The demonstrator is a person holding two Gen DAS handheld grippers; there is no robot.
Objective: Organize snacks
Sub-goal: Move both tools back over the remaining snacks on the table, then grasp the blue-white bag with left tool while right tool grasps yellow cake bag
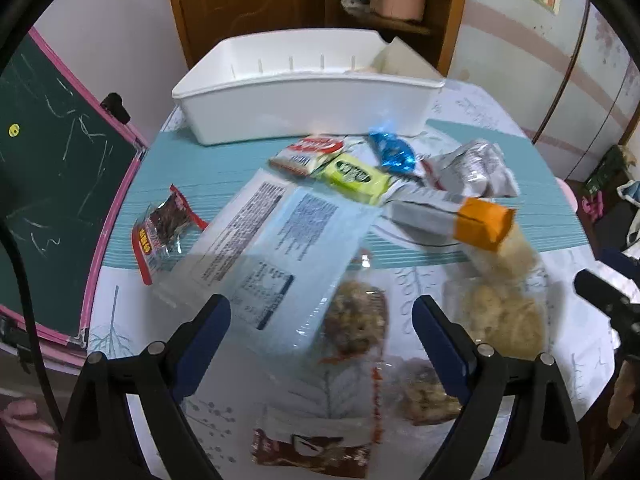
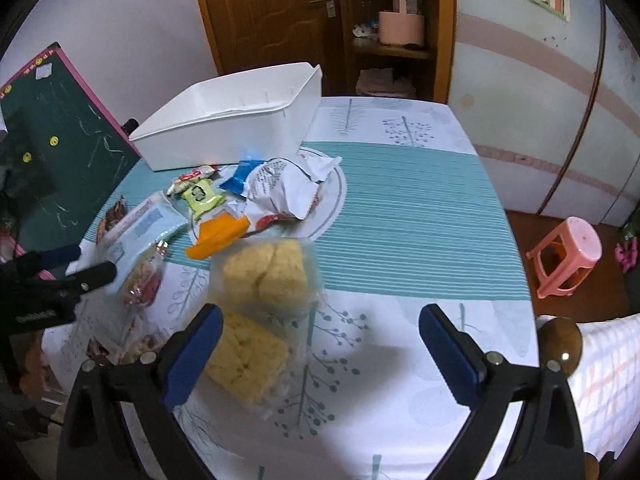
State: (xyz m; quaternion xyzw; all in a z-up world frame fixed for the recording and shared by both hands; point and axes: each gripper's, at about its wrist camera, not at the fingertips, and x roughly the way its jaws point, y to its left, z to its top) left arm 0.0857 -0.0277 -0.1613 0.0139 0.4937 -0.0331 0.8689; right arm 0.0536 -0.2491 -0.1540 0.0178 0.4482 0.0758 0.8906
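A white bin (image 1: 304,108) stands at the table's far side; it also shows in the right wrist view (image 2: 228,132). Snack packets lie in front of it: a light blue packet (image 1: 280,248), a red jerky packet (image 1: 164,232), a green packet (image 1: 356,176), a blue wrapper (image 1: 392,150), a crumpled silver bag (image 1: 472,172) and an orange-capped bag of yellow crackers (image 2: 260,280). My left gripper (image 1: 320,316) is open over the light blue packet and a nut-bar packet (image 1: 356,320). My right gripper (image 2: 320,328) is open, with the cracker bag by its left finger.
A green chalkboard (image 1: 60,168) with a pink frame leans at the table's left edge. A pink stool (image 2: 568,256) stands on the floor to the right. A wooden door (image 2: 272,12) and shelves are behind the table. A patterned tablecloth (image 2: 400,208) covers the table.
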